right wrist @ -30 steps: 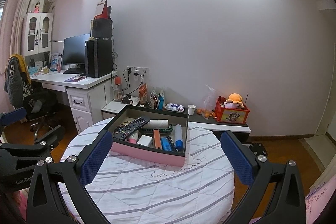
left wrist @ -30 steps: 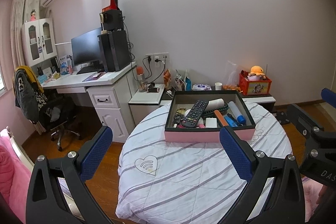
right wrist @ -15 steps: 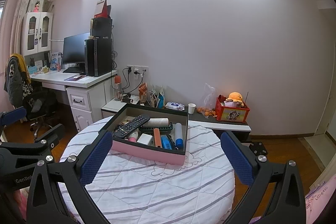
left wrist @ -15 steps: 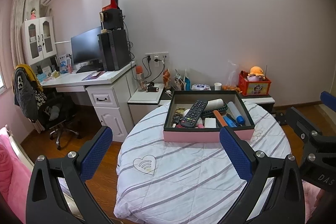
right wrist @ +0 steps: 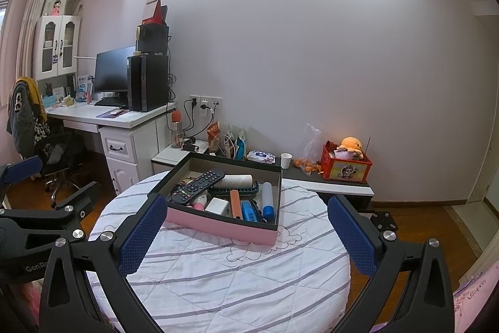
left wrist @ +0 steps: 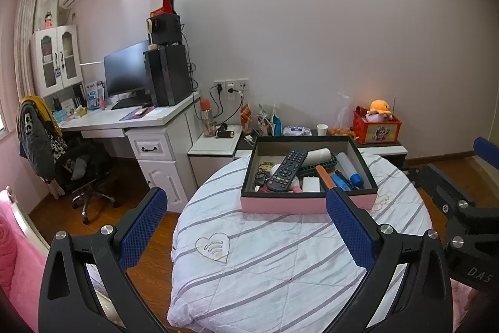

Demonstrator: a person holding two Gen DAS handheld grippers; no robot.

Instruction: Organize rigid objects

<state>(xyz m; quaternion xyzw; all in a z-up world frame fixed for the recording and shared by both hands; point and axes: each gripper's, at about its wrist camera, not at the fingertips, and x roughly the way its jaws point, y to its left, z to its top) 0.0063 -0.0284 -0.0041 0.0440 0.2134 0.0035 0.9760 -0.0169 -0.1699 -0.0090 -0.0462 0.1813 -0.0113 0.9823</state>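
Box (left wrist: 308, 205) with pink front sits at centre frame on the round counter (left wrist: 280, 264), holding a remote (left wrist: 285, 170), roll, charger and tubes in a jumble. Whether sorting is over or ahead cannot be told. Any pick should come straight down on one item. Left tool (left wrist: 246, 223) and right tool (right wrist: 246, 230) both gape wide, holding and touching nothing.

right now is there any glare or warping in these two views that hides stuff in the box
Left wrist view: ceiling-light glare stays on the upper wall, fisheye bends the edges, the box is sharp, though the left tool finger covers its near right corner. Right wrist view: same wall glare, the remote reads clearly.
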